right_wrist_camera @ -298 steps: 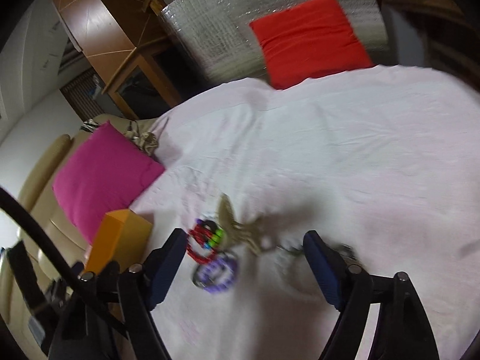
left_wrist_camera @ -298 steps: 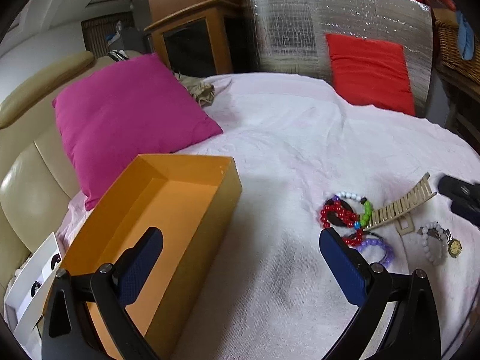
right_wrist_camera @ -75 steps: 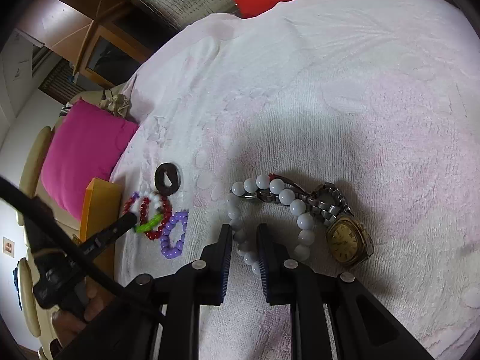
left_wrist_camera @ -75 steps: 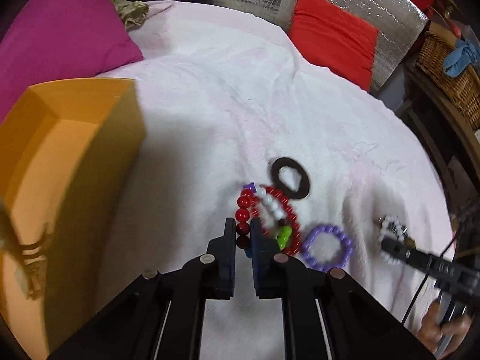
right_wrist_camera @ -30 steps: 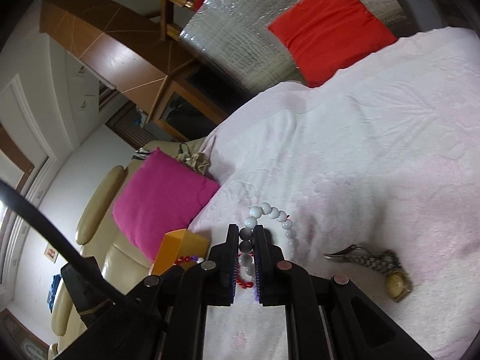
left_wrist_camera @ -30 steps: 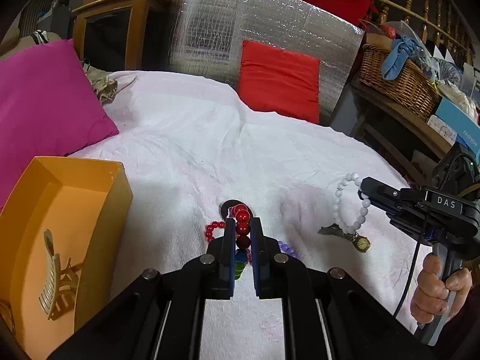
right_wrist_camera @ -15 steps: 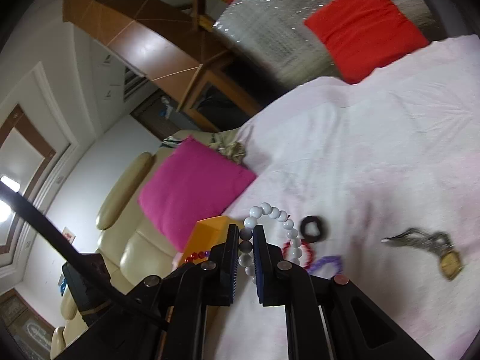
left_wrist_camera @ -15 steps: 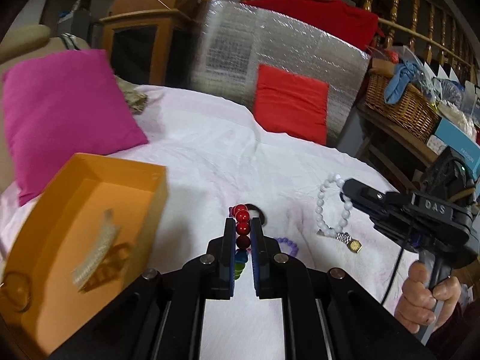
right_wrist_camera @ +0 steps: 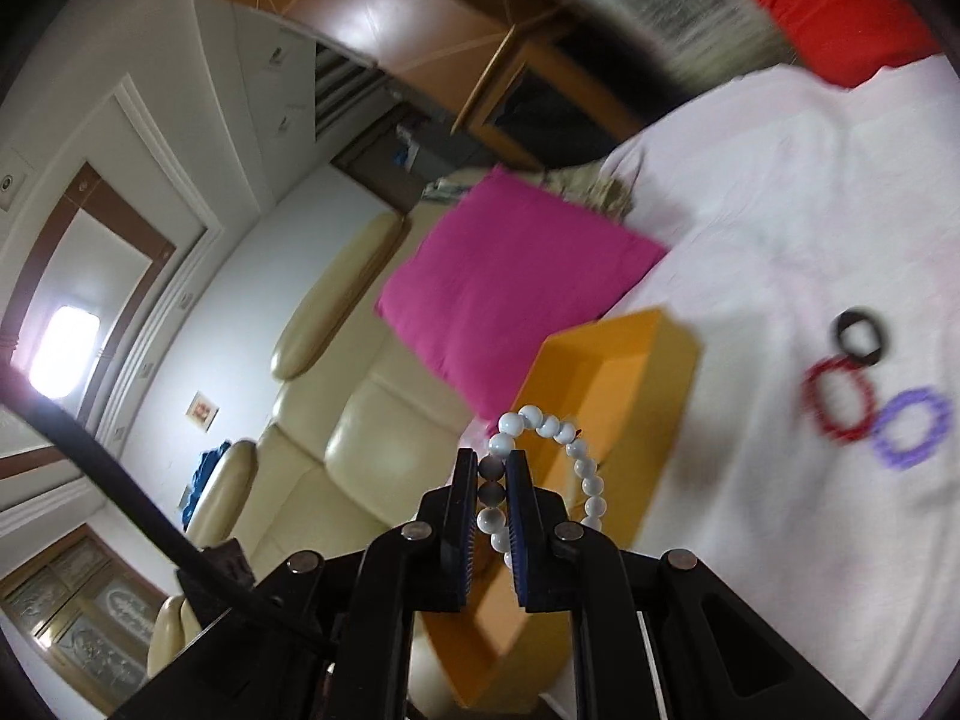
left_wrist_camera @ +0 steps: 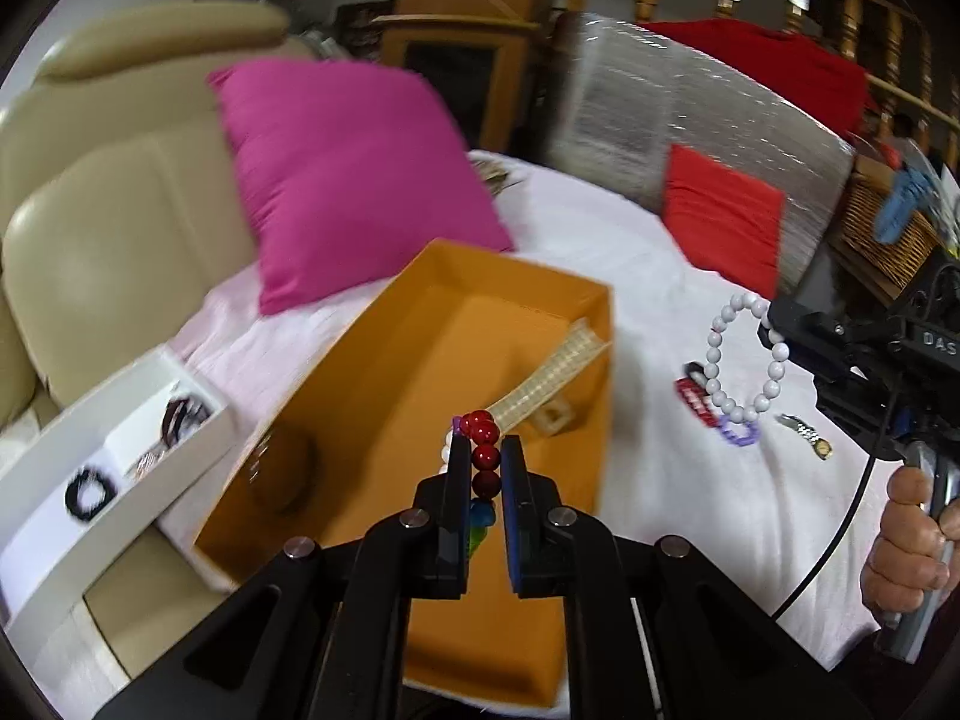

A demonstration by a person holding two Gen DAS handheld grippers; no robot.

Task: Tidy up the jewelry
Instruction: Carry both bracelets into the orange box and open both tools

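Two grippers, each clamped on a bracelet.

Left wrist view: left gripper has jaws pinched on a multicolour bead bracelet w/ big red beads; blue + green beads show lower between the jaws. It hangs over the open orange cardboard box, which sits on the bed w/ white towel cover. Inside the box a cream plastic hair claw clip leans vs the far-right wall; a blurred dark round item lies near the left wall, can't tell what. Left of the box, a white shallow tray holds small dark bands. Magenta square cushion behind the box, on a beige leather sofa. Right side: right gripper, held by a hand, carries a white round-bead bracelet in the air. On the bed beyond it lie a small red bead bracelet, a purple bead bracelet and a metal-strap wristwatch, close together.

Right wrist view: right gripper jaws closed on the white bracelet, loop sticking up + right, just over the box near edge. Red and purple bracelets touch on the bed; a black ring-shaped band sits just above them. Red cushion top right.
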